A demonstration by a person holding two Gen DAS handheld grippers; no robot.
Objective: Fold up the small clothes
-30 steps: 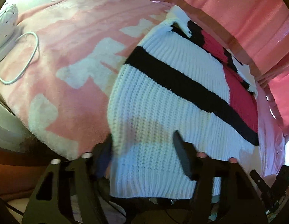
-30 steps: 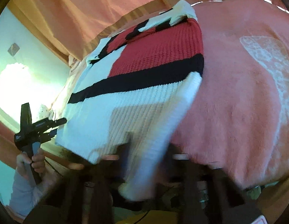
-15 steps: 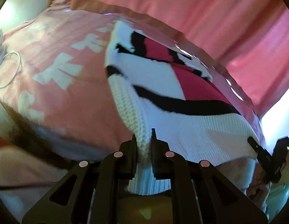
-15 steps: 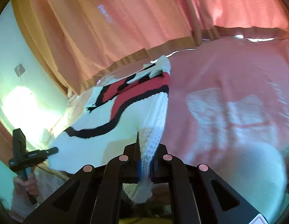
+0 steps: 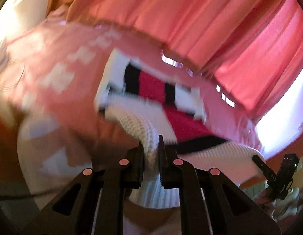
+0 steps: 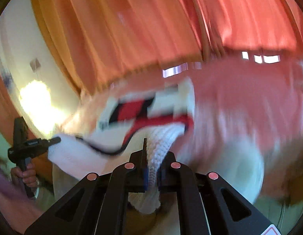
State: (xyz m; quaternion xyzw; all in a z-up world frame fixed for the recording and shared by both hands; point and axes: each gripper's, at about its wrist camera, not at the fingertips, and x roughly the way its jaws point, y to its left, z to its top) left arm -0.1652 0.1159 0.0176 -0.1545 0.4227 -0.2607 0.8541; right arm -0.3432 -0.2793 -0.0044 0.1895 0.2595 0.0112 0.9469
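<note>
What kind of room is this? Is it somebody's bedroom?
Probably a bedroom, yes. A fluffy pink blanket with pale shapes covers what looks like a bed, long pink curtains hang right behind it, and a striped knitted sweater is being lifted off it for folding.

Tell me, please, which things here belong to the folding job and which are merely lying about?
In the job:
- sweater
- left gripper, shut on its hem
- right gripper, shut on its hem

Lying about:
- blanket
- cable
- curtain
</note>
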